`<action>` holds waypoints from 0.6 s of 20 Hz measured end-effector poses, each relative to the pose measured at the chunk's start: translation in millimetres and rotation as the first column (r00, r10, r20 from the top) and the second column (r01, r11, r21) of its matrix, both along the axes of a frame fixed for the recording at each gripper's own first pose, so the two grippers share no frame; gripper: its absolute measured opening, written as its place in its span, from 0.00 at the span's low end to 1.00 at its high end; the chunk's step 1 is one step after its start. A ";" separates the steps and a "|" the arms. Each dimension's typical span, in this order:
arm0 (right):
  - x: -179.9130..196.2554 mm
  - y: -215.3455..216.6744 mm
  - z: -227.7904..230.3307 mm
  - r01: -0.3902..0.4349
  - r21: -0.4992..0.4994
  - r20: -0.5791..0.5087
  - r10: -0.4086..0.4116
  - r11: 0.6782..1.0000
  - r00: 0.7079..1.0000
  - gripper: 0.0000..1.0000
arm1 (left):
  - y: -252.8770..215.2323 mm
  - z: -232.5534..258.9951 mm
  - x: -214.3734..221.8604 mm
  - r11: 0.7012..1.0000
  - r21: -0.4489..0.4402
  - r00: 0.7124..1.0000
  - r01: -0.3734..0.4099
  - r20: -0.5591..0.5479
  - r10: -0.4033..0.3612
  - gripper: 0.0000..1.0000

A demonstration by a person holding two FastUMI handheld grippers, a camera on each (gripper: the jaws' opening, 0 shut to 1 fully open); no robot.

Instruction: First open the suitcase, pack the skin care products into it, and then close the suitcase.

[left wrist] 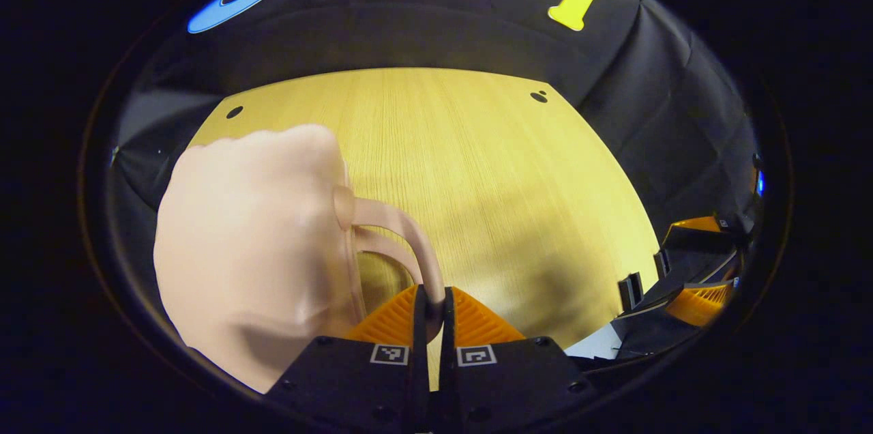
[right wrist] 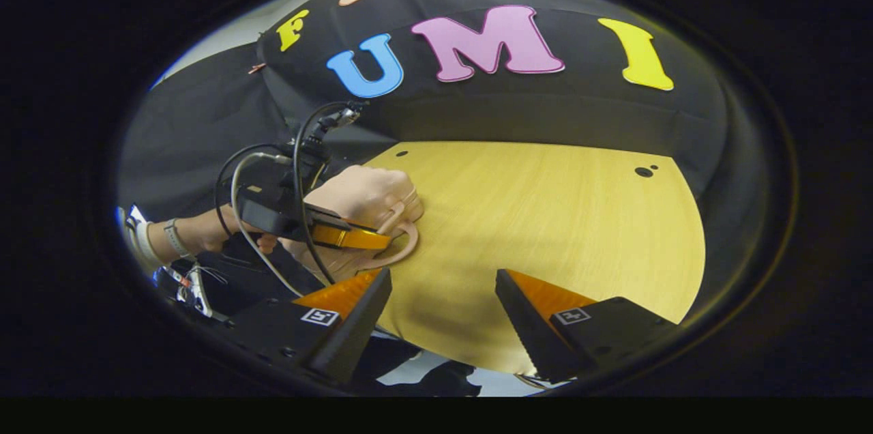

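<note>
A small pale pink suitcase (left wrist: 252, 243) sits at the left of the wooden table (left wrist: 491, 168), its lid down. Its curved handle (left wrist: 399, 222) sticks out to the right. My left gripper (left wrist: 431, 297) is shut on the lower end of that handle, orange fingers pressed to both sides. In the right gripper view the same suitcase (right wrist: 365, 195) lies at the table's left edge, with the left gripper (right wrist: 354, 237) clamped on its handle (right wrist: 406, 248). My right gripper (right wrist: 443, 284) hangs open over the near edge of the table, holding nothing.
The table top (right wrist: 545, 215) is bare wood with small dark holes near its far corners. A person's hand (right wrist: 204, 233) with a wristband holds the left gripper, cables looping above it. The right gripper (left wrist: 696, 284) shows at the table's right edge in the left gripper view.
</note>
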State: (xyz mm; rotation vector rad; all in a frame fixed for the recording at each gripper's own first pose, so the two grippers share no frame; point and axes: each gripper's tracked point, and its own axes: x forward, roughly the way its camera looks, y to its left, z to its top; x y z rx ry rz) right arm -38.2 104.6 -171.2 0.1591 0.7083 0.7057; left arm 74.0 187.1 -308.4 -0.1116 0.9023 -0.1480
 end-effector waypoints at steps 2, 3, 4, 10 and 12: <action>3.7 -4.9 3.1 0.036 -0.003 0.004 -0.036 0.999 0.999 0.97 | -0.1 0.6 2.2 1.000 0.014 1.000 0.008 0.004 -0.009 0.14; 4.9 -5.5 4.8 0.051 -0.002 0.003 -0.051 0.999 0.999 0.97 | -0.7 2.4 1.5 1.000 0.016 1.000 0.015 0.009 -0.015 0.14; 5.8 -4.5 7.2 0.058 0.003 0.002 -0.058 0.998 0.998 0.97 | 0.1 4.5 2.8 1.000 0.018 1.000 0.018 0.020 -0.018 0.16; 16.1 1.4 19.7 0.088 -0.041 0.055 -0.086 0.995 0.995 0.97 | -11.0 36.1 -6.9 0.985 -0.170 0.990 -0.025 0.132 0.048 0.56; 21.5 10.8 27.6 0.113 -0.036 0.073 -0.110 0.993 0.991 0.97 | -5.2 62.5 -7.6 0.981 -0.193 0.972 -0.017 0.227 0.062 0.65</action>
